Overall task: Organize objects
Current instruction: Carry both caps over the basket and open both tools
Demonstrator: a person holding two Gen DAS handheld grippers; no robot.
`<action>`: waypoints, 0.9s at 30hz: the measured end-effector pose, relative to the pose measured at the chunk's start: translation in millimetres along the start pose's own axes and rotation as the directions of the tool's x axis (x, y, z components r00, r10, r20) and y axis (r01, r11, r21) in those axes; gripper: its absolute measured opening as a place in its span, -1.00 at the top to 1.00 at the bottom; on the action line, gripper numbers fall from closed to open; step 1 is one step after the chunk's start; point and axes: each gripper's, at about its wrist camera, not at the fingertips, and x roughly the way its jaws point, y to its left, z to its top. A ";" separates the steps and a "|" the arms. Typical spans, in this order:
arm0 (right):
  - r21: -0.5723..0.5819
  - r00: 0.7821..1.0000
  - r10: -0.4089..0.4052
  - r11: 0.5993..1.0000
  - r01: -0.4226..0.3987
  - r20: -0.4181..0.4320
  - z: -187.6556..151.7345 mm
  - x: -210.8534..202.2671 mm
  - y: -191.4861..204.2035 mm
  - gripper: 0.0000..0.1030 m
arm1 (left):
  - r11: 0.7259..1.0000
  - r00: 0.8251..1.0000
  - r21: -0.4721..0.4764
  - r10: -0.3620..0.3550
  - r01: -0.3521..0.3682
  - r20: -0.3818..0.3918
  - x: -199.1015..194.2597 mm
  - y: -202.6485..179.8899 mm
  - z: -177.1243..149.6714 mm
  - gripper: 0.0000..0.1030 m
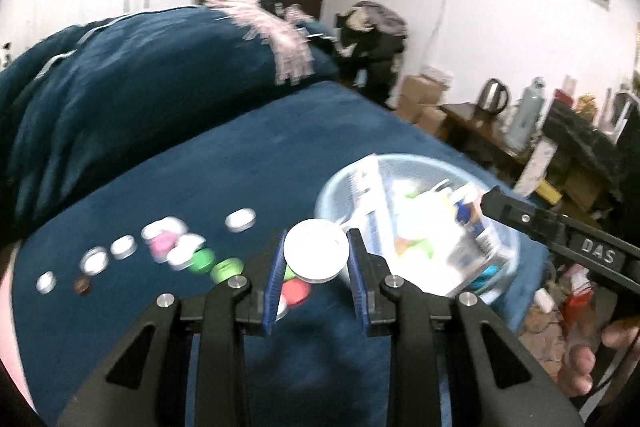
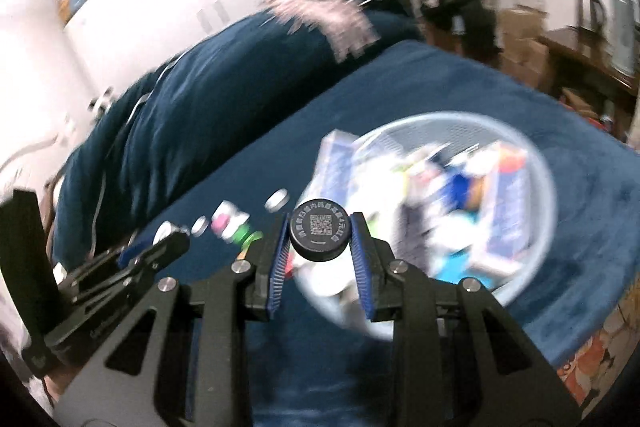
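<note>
We see the left gripper [image 1: 316,259] closed on a white cap [image 1: 317,255], the blue pads [image 1: 273,287] pressing its rim from both sides, open side toward the camera. The right gripper [image 2: 320,239] is likewise clamped on a black cap [image 2: 321,231] whose top carries a printed square code; it sits held between the two ribbed pads. Both caps are held up off the blue blanket [image 1: 248,155] that covers the bed. On that blanket, toward its near left edge, lies a loose row of small caps [image 1: 160,251]: white ones, a pink one, two green ones, a brown one; a red cap [image 1: 295,293] lies just beneath the left gripper's fingers. Motion blur keeps us from counting them surely. Near the blanket's right edge stands a clear round basin [image 1: 500,267] with a pale blue rim, already crowded with boxes and mixed small packets; its contents are too smeared to name. In the left wrist view the right gripper reaches in above the basin's right side, and a hand [image 1: 600,359] is visible at the lower right.
</note>
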 end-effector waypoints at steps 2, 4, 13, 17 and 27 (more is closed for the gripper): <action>0.027 1.000 -0.026 0.999 0.026 0.008 11.6 -0.2 -13.0 0.41 | 0.999 0.999 0.006 -0.033 0.033 -0.004 11.4 -14.0 10.6 0.41; 0.055 0.999 -0.045 0.997 0.044 0.005 21.7 1.7 -26.4 0.40 | 0.997 0.998 0.047 -0.053 0.054 -0.022 28.2 -33.5 23.0 0.41; 0.237 0.996 0.012 0.971 0.010 -0.092 33.7 23.8 -63.6 0.25 | 0.997 0.994 0.059 -0.036 0.042 -0.100 68.4 -56.6 47.4 -0.93; 0.000 0.995 -0.070 0.998 0.070 0.070 3.6 -10.3 -30.8 -0.21 | 0.993 0.993 -0.034 0.117 -0.117 -0.022 28.6 -13.2 10.3 -0.98; -0.327 0.991 0.120 0.936 -0.133 -0.060 -62.5 16.9 86.9 -0.47 | 0.912 0.915 -0.143 0.355 -0.384 -0.194 2.1 78.1 -101.3 -0.98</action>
